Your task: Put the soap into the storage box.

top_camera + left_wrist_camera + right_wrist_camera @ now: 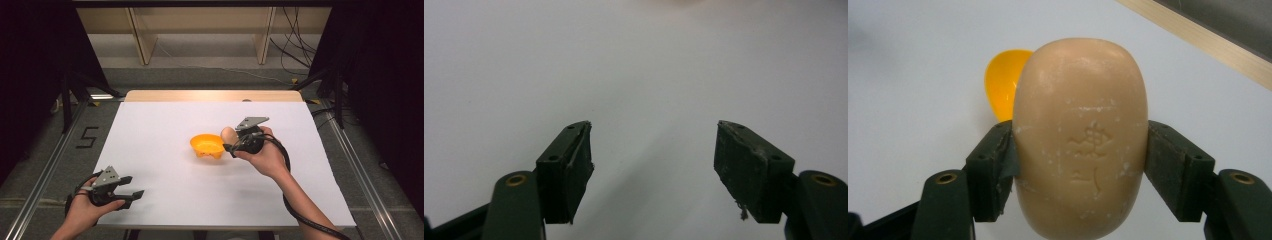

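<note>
A tan oval soap bar [1080, 145] with a stamped mark is clamped between the jaws of my right gripper [1080, 172], which is shut on it. In the high view the soap bar [228, 134] is held above the table, just right of an orange bowl [207, 145]. The right gripper [235, 144] points left toward the bowl. Behind the soap in the right gripper view, part of the orange bowl [1000, 87] shows. My left gripper [131, 189] rests near the front left of the table, open with nothing between its jaws. Its fingers [569, 170] hover over bare white surface.
A white sheet [165, 200] covers the table, with a wooden strip [215, 95] along the far edge. Metal rails and cables lie on the floor at both sides. Wooden shelving stands behind the table.
</note>
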`<action>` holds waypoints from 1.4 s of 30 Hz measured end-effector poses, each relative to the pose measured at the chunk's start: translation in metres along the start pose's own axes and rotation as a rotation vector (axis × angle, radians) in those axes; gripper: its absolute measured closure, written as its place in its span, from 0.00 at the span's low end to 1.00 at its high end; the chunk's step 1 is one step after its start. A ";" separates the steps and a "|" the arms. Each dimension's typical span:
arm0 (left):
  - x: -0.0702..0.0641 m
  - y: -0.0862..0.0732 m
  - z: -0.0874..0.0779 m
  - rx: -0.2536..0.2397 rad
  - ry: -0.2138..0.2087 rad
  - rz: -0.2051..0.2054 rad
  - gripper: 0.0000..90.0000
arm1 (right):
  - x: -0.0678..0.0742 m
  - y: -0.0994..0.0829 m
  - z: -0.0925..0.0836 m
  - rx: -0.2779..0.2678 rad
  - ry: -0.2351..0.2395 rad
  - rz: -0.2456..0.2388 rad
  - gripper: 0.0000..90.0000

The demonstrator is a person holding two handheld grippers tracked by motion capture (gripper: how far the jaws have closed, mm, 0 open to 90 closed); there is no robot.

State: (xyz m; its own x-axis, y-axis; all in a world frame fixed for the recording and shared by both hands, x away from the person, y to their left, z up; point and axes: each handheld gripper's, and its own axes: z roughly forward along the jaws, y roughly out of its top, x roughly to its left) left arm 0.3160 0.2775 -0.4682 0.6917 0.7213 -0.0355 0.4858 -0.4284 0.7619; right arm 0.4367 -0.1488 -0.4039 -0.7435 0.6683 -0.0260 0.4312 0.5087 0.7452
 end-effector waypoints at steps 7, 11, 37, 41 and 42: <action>0.000 0.000 0.000 0.008 -0.001 -0.001 0.35 | 0.000 0.004 0.002 -0.021 -0.008 -0.009 0.38; 0.000 0.000 0.000 0.001 0.001 0.001 0.35 | 0.001 0.007 0.002 -0.002 0.002 0.010 0.38; 0.000 0.000 0.000 -0.006 -0.001 -0.003 0.35 | 0.000 0.021 0.014 -0.010 0.005 -0.013 0.38; 0.000 0.000 0.000 -0.005 -0.001 -0.002 0.35 | -0.001 0.022 0.015 -0.010 0.005 -0.021 0.38; 0.000 0.000 0.000 -0.005 -0.002 -0.003 0.35 | -0.002 0.023 0.015 -0.005 0.005 -0.030 0.38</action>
State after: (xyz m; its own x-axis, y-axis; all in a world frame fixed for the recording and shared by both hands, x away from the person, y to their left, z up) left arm 0.3159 0.2775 -0.4679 0.6911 0.7217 -0.0389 0.4852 -0.4234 0.7651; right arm 0.4556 -0.1300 -0.3967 -0.7589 0.6496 -0.0449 0.4062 0.5261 0.7472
